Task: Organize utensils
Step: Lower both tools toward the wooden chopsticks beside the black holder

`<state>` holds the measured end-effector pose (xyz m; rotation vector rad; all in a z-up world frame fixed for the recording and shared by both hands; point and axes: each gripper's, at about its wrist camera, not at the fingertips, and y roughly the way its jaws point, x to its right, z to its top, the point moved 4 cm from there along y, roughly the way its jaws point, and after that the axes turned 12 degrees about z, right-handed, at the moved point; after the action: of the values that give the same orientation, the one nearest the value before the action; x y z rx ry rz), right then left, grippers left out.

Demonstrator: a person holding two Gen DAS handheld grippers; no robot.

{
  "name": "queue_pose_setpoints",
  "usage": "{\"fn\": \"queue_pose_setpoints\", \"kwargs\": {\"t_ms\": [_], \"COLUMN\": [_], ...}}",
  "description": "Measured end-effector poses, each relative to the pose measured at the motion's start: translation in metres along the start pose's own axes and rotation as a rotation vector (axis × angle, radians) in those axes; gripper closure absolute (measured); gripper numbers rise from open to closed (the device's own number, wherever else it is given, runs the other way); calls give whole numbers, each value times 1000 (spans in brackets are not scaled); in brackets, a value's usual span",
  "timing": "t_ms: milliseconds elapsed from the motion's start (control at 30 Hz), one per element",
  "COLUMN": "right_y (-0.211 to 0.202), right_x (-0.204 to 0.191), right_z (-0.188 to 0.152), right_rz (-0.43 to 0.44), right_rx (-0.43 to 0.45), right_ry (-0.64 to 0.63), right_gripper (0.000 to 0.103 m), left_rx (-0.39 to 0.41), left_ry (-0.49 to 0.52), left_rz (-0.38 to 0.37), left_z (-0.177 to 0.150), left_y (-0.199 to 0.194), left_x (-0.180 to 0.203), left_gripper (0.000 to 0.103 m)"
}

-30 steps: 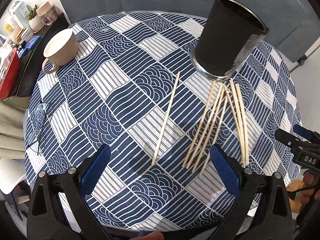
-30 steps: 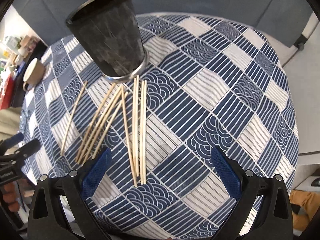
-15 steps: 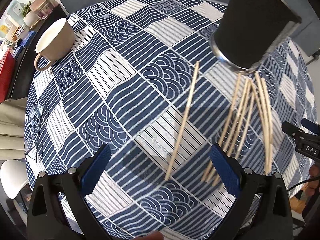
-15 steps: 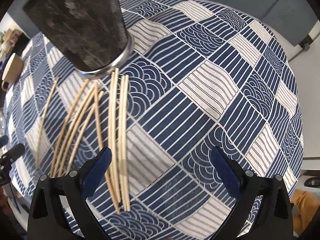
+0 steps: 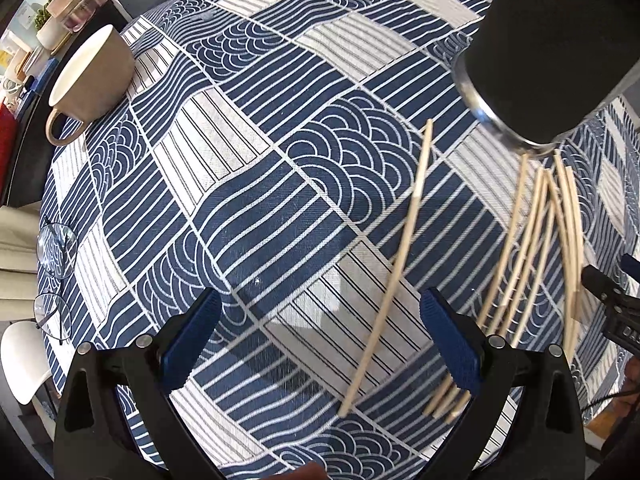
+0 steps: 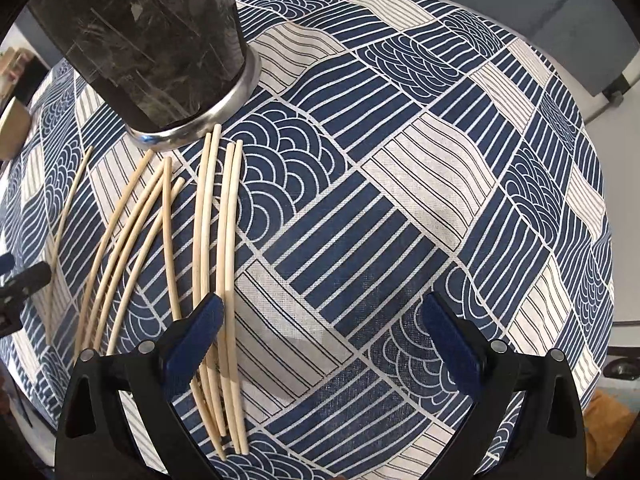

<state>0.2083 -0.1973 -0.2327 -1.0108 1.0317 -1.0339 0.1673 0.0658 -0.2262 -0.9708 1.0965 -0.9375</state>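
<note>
Several pale wooden chopsticks lie on the blue-and-white patterned tablecloth (image 5: pixel 280 184). One lone chopstick (image 5: pixel 396 264) runs between my left gripper's fingers toward the black utensil cup (image 5: pixel 556 52); the rest (image 5: pixel 532 236) fan out to its right. My left gripper (image 5: pixel 320 340) is open, low over the cloth, holding nothing. In the right wrist view the black cup (image 6: pixel 148 40) with a metal base stands at upper left, and the chopsticks (image 6: pixel 208 240) spread below it. My right gripper (image 6: pixel 320 340) is open, its left finger over the nearest chopsticks (image 6: pixel 230 320).
A beige mug (image 5: pixel 92 80) stands at the table's far left edge. Eyeglasses (image 5: pixel 56 272) lie near the left edge. A shelf with small items (image 5: pixel 44 28) is beyond the table. The other gripper's tip (image 5: pixel 612 304) shows at the right.
Both grippers have moved down and forward toward the table; the chopsticks and the cup loom larger. Both stay open. Nothing on the table has shifted.
</note>
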Motion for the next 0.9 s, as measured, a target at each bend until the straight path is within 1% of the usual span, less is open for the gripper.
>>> {"fn": "queue_pose_setpoints", "kwargs": {"t_ms": [100,133,300,433,500,600,667,767,867,900], "right_y": [2,4,7,7,4,2,3,1,3,3], "right_x": [2,2,-2,0,4,6,8,15,14,10], "right_z": [0,0,4,4,3,4,5,5,6,0], "right_rz": [21,27,-22,14,6,4,-5,-2,-18,-21], "right_rx": [-1,-4,-1,7,18,39,28,36,23,28], "right_ry": [-1,3,-13,13,22,39,36,27,7,13], "right_gripper": [8,8,8,8,8,8,8,8,8,8], "left_rx": [-13,-8,3,13,14,39,57,73,86,90], "left_ry": [5,-4,-14,-22,-30,-22,-17,-16,-17,-17], "left_rz": [14,2,-19,-39,-48,-52,-53,-53,-52,-52], "left_z": [2,3,9,19,24,26,25,20,19,22], "left_y": [10,11,15,21,23,25,25,23,23,24], "left_x": [2,2,1,-2,-1,-1,-1,1,-1,-2], "left_gripper": [5,5,5,4,4,4,4,4,4,4]}}
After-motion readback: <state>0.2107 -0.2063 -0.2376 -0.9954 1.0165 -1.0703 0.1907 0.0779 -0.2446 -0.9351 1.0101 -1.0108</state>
